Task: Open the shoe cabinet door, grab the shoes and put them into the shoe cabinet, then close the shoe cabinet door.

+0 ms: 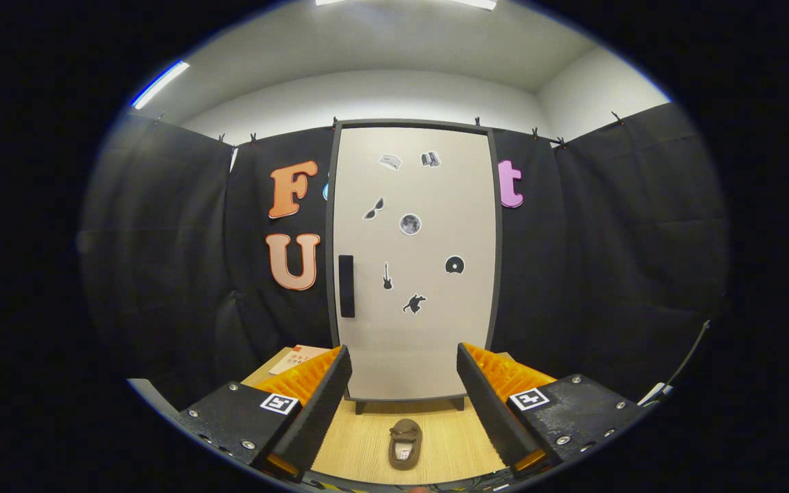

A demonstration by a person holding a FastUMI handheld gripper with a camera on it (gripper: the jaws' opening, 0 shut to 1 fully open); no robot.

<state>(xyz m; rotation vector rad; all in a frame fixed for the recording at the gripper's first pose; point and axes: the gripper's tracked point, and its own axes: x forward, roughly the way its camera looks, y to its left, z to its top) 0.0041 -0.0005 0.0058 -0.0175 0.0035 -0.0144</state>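
hand-held gripper (pixel 404 390) spread wide, shoe (pixel 405 444) on table between its fingers, shut cabinet door (pixel 414 274) beyond

Open tongs (pixel 405 383) frame a shoe (pixel 405 444), apparently brown, before the closed cabinet door (pixel 414 260).

Shut cabinet door (pixel 414 260); brown shoe (pixel 405 444) before it
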